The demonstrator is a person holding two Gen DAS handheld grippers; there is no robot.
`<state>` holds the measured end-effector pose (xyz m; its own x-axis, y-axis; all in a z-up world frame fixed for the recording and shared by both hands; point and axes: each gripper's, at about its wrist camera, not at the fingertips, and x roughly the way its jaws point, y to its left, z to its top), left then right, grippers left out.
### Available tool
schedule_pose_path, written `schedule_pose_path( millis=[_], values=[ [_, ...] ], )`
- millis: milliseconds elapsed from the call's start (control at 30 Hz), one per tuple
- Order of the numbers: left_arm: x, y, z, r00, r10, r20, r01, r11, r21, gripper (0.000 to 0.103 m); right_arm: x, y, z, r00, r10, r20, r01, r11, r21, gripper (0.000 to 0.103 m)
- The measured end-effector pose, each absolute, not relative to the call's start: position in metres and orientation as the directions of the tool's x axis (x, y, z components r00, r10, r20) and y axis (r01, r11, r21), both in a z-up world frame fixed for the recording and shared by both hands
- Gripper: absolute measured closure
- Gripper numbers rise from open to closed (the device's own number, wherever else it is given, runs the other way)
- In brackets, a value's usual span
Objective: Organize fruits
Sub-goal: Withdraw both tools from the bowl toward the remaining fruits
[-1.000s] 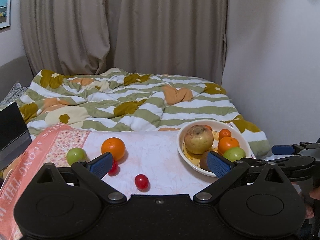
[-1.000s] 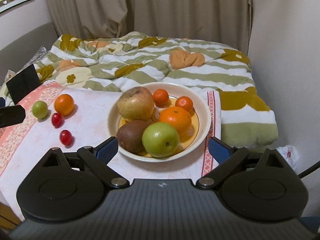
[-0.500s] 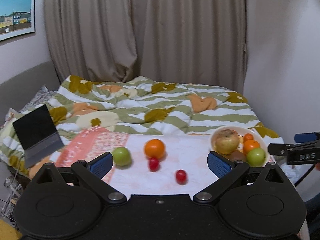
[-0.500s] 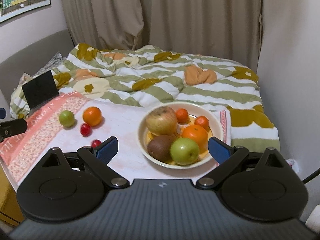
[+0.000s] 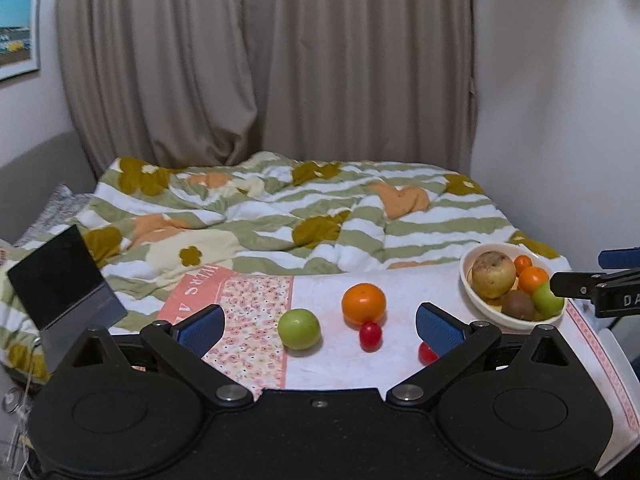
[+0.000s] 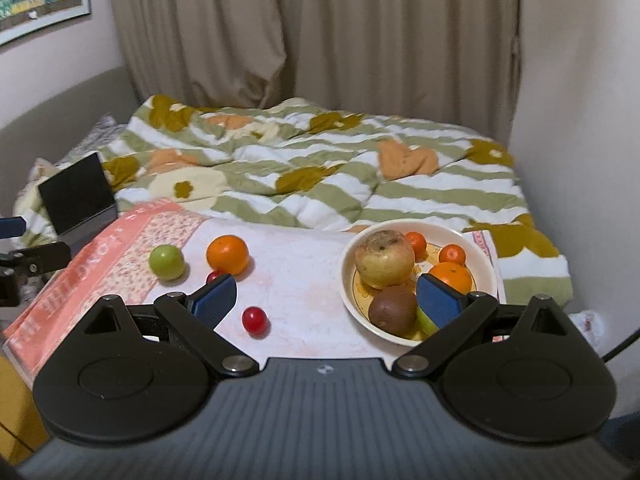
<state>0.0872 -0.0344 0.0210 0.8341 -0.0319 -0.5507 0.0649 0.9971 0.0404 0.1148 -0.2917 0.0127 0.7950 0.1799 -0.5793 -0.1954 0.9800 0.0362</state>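
Left gripper [image 5: 318, 328], black with blue pads, spread wide and holding nothing, hovering above the near edge of the table. Between its pads: a round green apple [image 5: 299, 328] at 12 o'clock, a large loose orange [image 5: 363, 305] at 1 o'clock, one small red cherry tomato [image 5: 370, 336] touching the orange's near side, a second cherry tomato [image 5: 427, 353] partly hidden behind the right pad.

Right gripper [image 6: 326, 302], same build, likewise spread and empty. At 11 o'clock, the same apple, orange and tomato cluster; at 12 o'clock, close in, the lone tomato; at 1 o'clock, a cream ceramic bowl [image 6: 486, 259] with a big yellow-brown apple [image 6: 384, 258], a brown kiwi [image 6: 392, 310], an orange [image 6: 454, 276], two small tangerines and a green fruit mostly hidden behind the right pad.

Underneath, a white tablecloth with a pink floral border [image 5: 256, 320]. Beyond, at 12 o'clock, a green-striped flowered quilt [image 5: 280, 216]; at 10 o'clock, a dark open laptop [image 5: 60, 280].
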Motion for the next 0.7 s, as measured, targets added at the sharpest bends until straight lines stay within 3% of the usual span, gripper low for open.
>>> schedule_pose_path(
  millis=[267, 700],
  values=[
    [0.124, 0.021, 0.006, 0.802, -0.154, -0.577, 0.204, 0.979, 0.022, 0.0, 0.121, -0.227, -0.015, 0.802, 0.126, -0.584, -0.13, 0.991, 0.035, 0.0],
    [0.209, 0.047, -0.054, 0.67, -0.318, -0.671, 0.425, 0.905, -0.004, 0.001, 0.169, -0.165, -0.074, 0.751, 0.193, -0.631, -0.258, 0.966, -0.011, 0.0]
  ],
)
